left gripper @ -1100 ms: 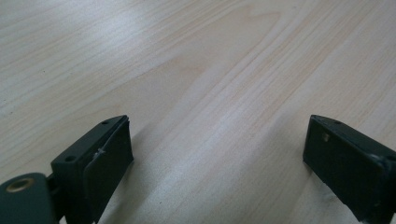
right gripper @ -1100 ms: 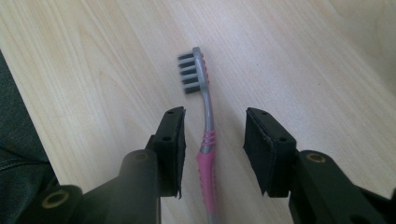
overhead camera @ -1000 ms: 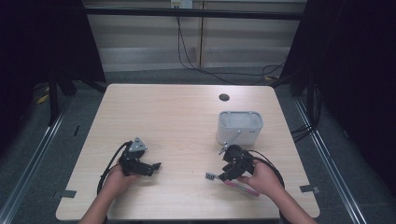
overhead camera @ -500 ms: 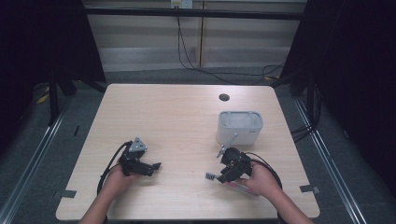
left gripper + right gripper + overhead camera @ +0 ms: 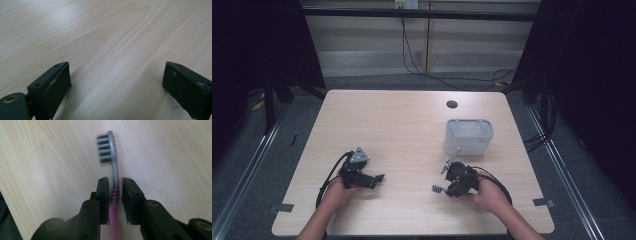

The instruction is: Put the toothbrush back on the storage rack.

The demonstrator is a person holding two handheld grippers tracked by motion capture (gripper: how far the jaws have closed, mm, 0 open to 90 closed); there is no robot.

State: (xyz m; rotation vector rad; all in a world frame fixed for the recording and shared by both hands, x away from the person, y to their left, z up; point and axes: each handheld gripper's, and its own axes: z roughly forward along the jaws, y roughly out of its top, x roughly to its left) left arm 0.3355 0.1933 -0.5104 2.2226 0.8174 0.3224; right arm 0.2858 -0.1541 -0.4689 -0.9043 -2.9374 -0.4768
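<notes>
On the table (image 5: pixel 175 150), toothbrush (image 5: pixel 113 167) lies between the right hand-held gripper (image 5: pixel 115 185) jaws.

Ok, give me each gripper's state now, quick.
Left gripper: open, nothing between its fingers.
Right gripper: fingers just closing around the toothbrush; a small gap remains on one side.

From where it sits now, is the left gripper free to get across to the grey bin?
Probably yes. The left gripper rests with jaws open and nothing between them, and bare table lies between it and the grey bin. The right gripper, closing around the toothbrush, sits nearer the person.
</notes>
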